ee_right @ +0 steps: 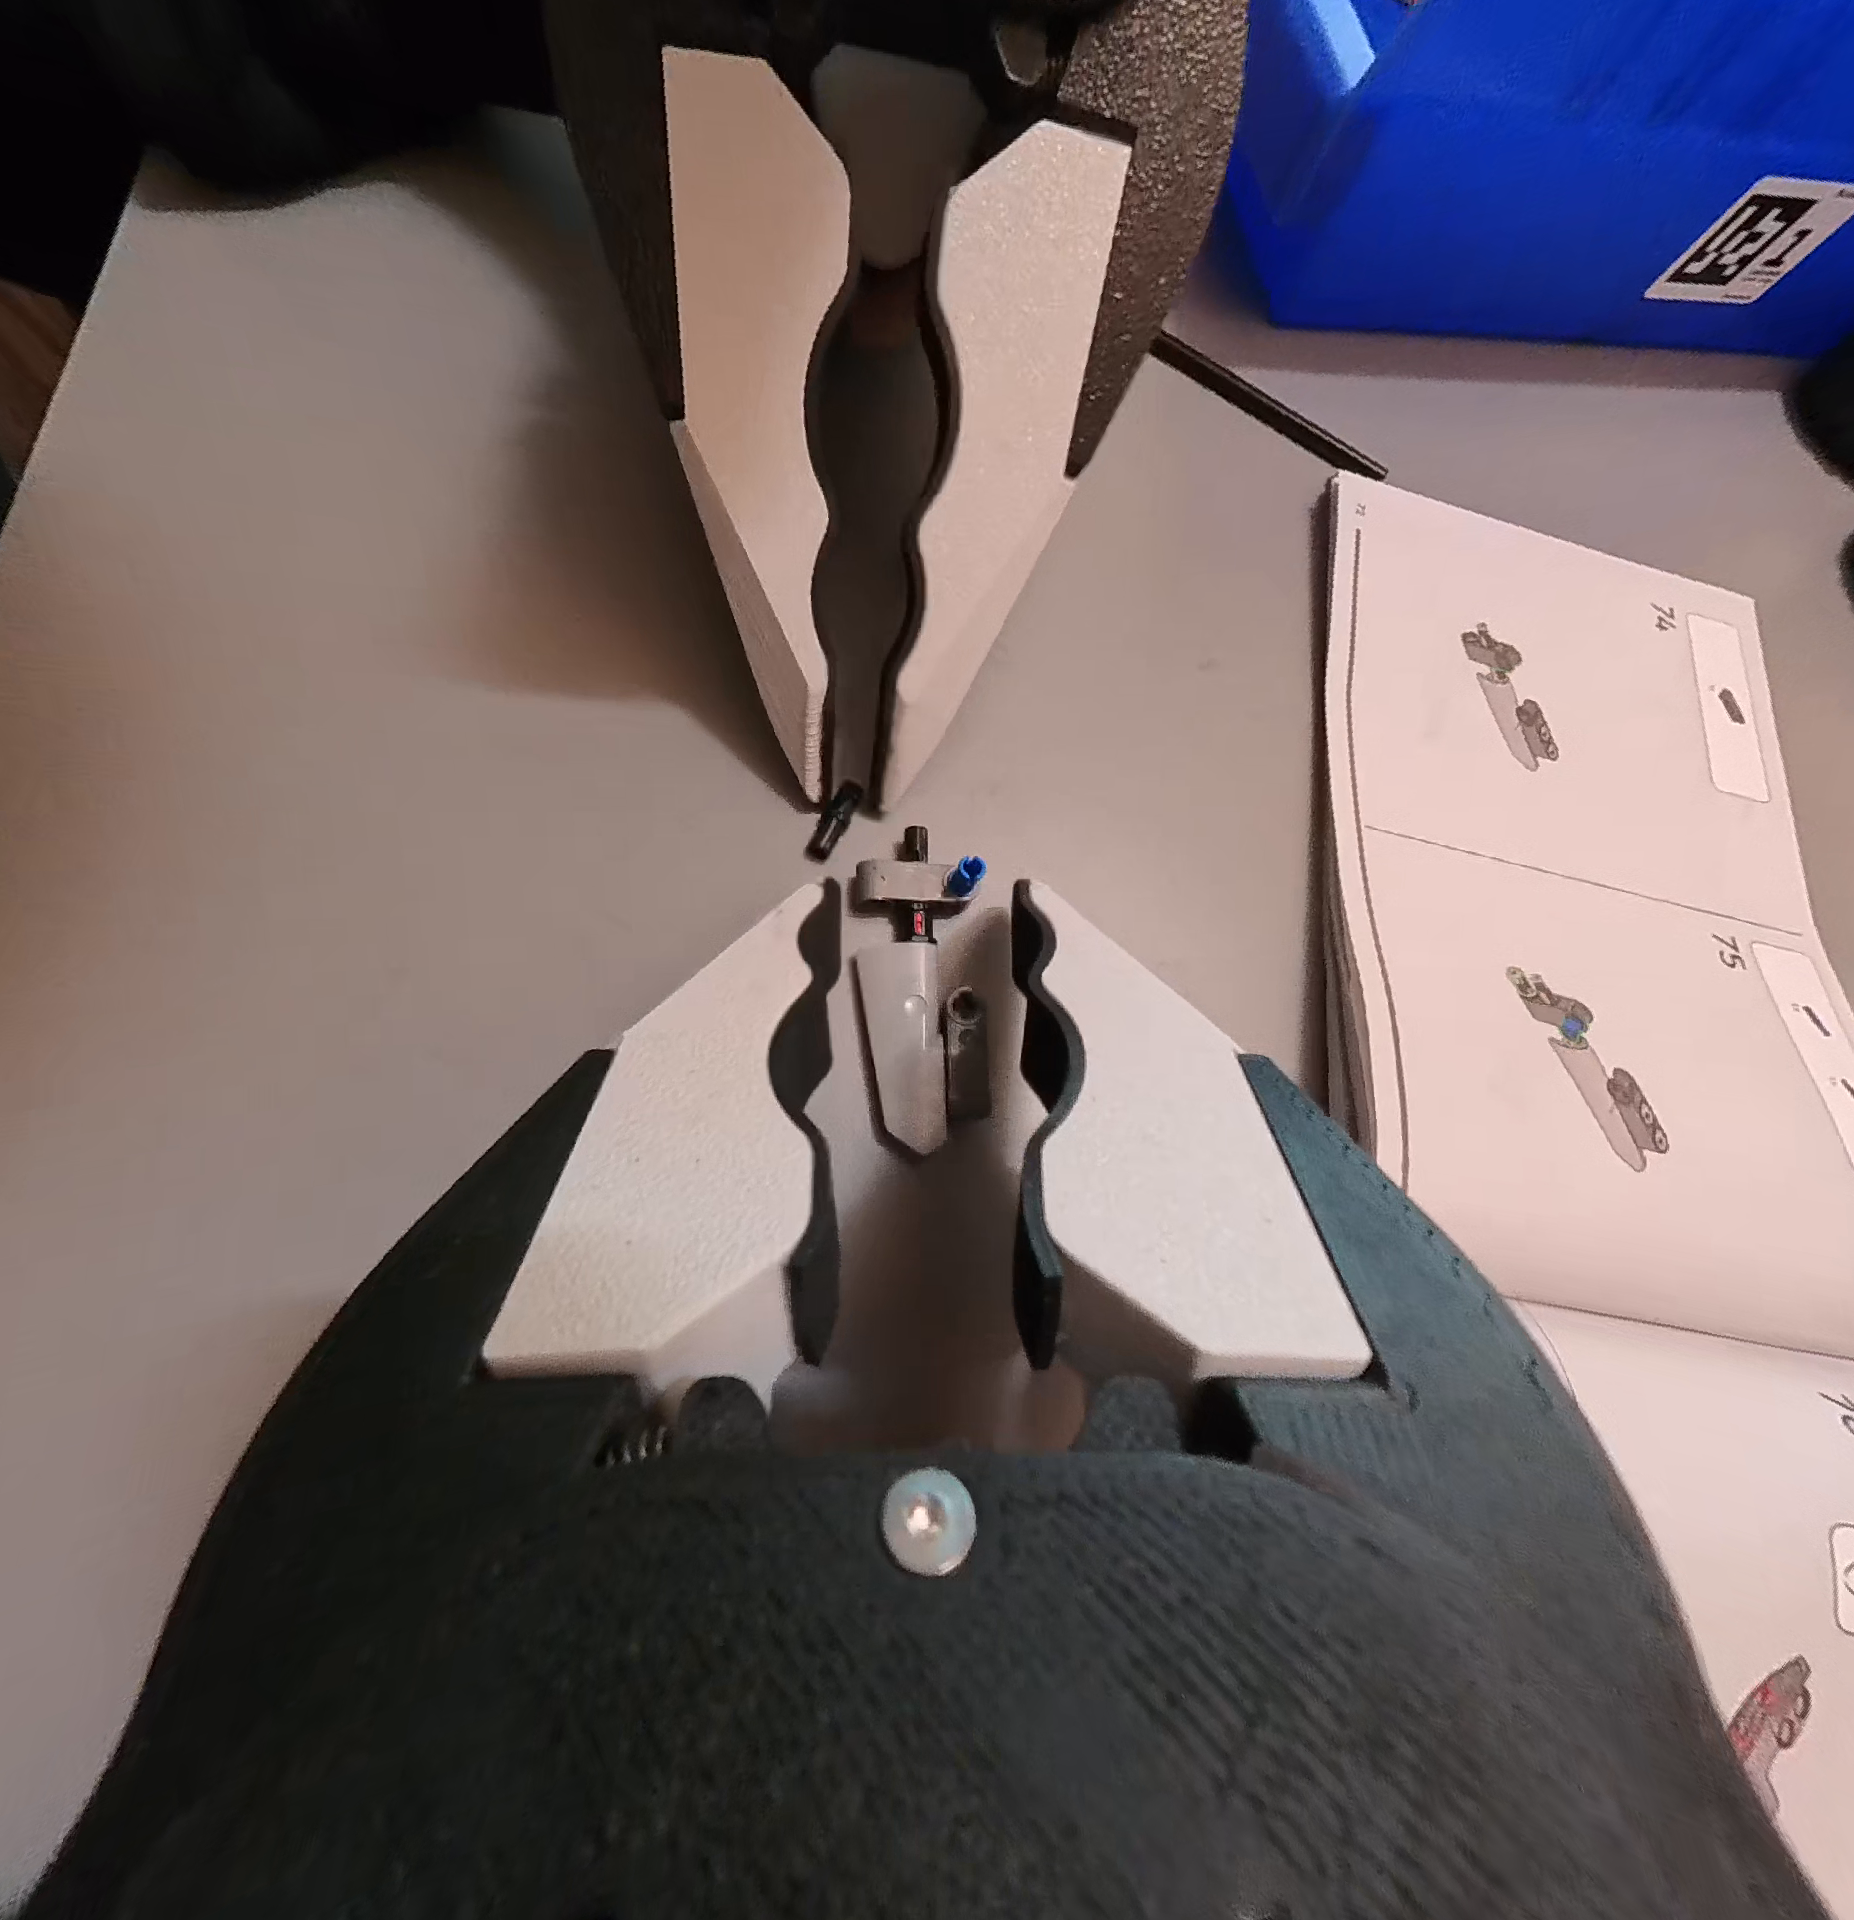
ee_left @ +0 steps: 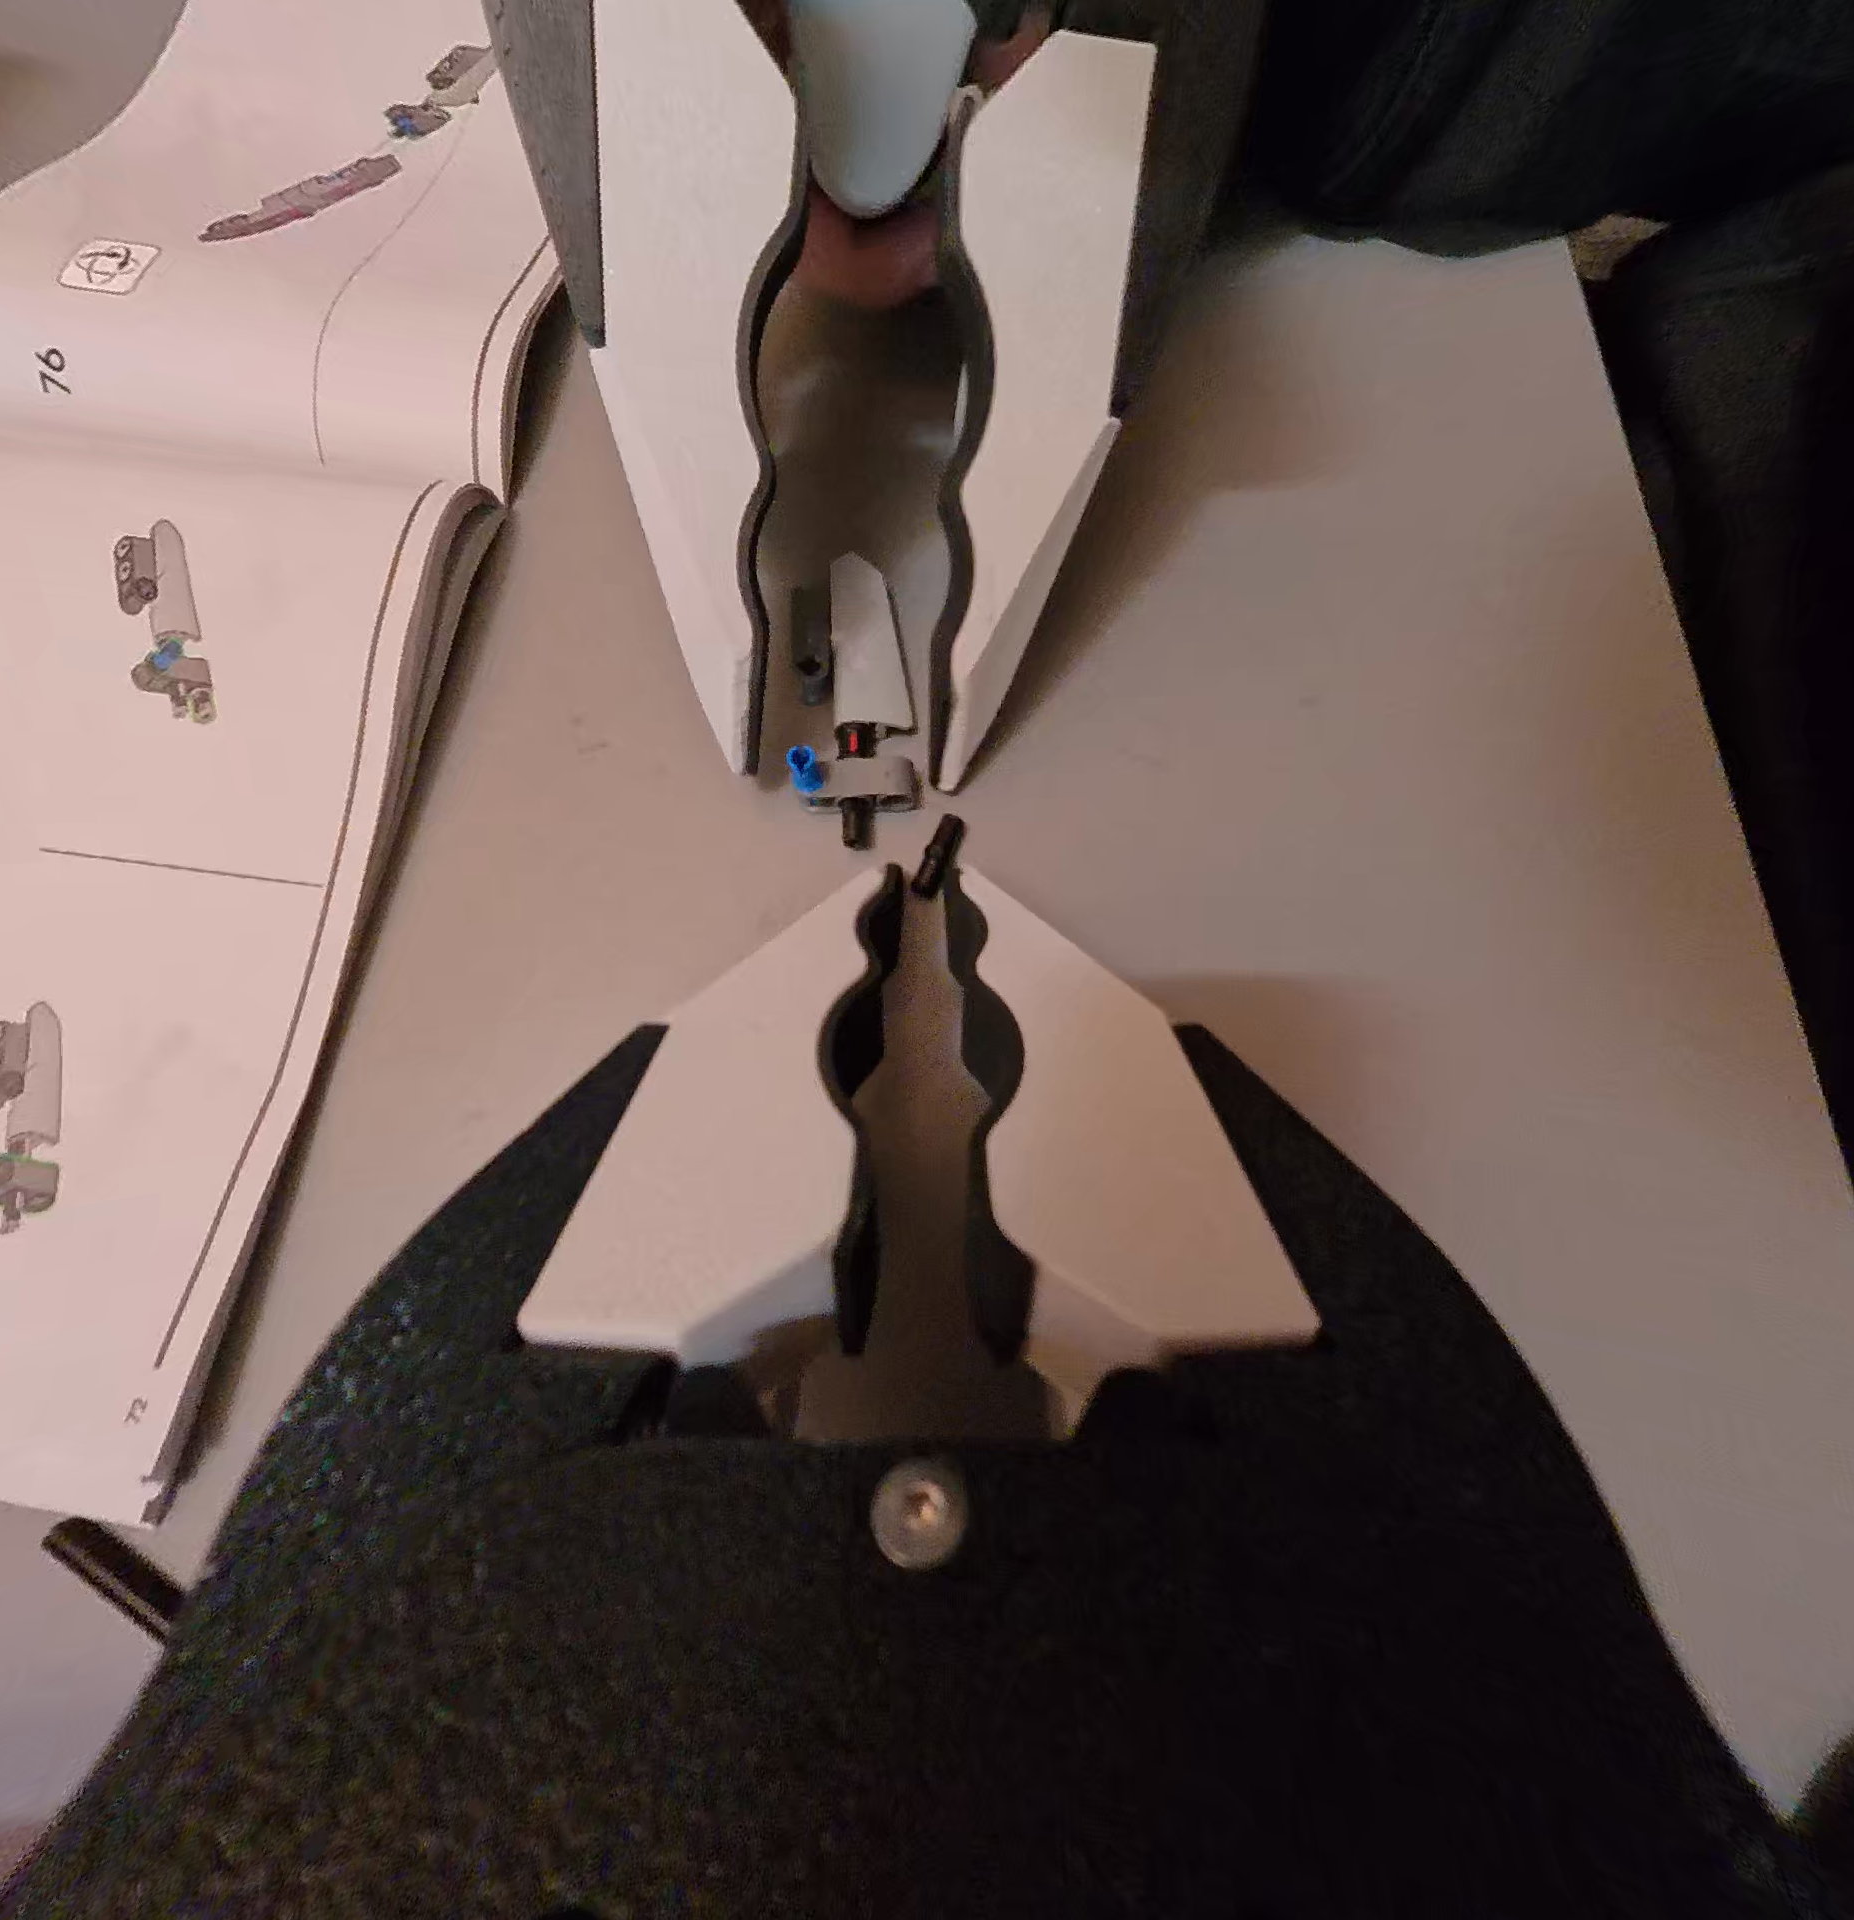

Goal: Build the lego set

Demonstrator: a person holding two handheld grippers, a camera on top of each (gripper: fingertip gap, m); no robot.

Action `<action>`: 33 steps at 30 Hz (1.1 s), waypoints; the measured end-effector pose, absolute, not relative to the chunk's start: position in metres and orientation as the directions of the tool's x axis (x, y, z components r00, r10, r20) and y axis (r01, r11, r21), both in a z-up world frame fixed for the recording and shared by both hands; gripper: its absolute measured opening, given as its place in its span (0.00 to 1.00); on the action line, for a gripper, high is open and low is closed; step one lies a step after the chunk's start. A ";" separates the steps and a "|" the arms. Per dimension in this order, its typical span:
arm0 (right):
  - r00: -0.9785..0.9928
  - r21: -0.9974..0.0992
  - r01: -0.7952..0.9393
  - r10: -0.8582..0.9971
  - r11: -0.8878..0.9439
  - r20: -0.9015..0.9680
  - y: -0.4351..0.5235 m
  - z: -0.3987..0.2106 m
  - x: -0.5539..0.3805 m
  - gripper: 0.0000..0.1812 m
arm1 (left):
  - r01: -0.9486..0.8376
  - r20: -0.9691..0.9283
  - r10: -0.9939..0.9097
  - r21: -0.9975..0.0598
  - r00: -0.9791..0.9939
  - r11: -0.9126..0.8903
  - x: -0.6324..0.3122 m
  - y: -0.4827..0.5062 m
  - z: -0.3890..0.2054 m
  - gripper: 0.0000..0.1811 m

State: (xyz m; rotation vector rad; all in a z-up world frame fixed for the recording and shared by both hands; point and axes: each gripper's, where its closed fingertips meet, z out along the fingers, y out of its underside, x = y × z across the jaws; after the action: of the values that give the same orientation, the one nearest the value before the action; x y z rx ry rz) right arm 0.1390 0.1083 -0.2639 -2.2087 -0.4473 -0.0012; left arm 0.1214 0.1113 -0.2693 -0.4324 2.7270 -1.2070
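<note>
Two hand-held grippers meet: left (ee_left: 921,878) pinches a black pin (ee_left: 935,854), right (ee_right: 918,894) straddles, unclamped, the grey assembly (ee_right: 907,1049).

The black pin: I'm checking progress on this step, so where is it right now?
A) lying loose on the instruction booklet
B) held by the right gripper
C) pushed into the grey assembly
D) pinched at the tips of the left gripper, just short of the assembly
D: the black pin sticks out from the closed tips of the left gripper, with a gap between it and the grey assembly lying between the right gripper's open jaws.
</note>
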 end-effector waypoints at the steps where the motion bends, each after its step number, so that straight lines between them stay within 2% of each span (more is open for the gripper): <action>1: 0.935 -0.760 0.318 0.320 -0.568 0.152 0.108 -0.264 0.139 0.16 | -0.204 -0.002 -0.306 -0.740 -0.952 0.641 0.121 0.111 -0.269 0.02; 11: 0.927 -0.759 0.338 0.334 -0.557 0.168 0.109 -0.264 0.138 0.15 | -0.193 -0.021 -0.310 -0.742 -0.950 0.642 0.123 0.111 -0.269 0.04; 20: 0.925 -0.758 0.343 0.339 -0.555 0.171 0.109 -0.264 0.137 0.15 | -0.162 -0.024 -0.267 -0.741 -0.963 0.652 0.117 0.108 -0.269 0.01; 24: 0.925 -0.758 0.344 0.340 -0.555 0.171 0.108 -0.264 0.137 0.15 | -0.169 -0.027 -0.280 -0.742 -0.960 0.649 0.119 0.109 -0.269 0.05; 32: 0.927 -0.759 0.338 0.336 -0.557 0.166 0.108 -0.264 0.137 0.15 | -0.134 -0.061 -0.265 -0.742 -0.962 0.657 0.119 0.106 -0.269 0.04; 33: 0.927 -0.758 0.339 0.337 -0.557 0.166 0.108 -0.264 0.136 0.15 | -0.131 -0.057 -0.256 -0.741 -0.965 0.659 0.118 0.106 -0.269 0.02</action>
State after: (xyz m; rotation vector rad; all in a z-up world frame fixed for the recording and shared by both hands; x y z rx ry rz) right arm 0.1363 0.1080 -0.2642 -2.2014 -0.4774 -0.0027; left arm 0.1175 0.1059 -0.2692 -0.3188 2.7170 -1.1951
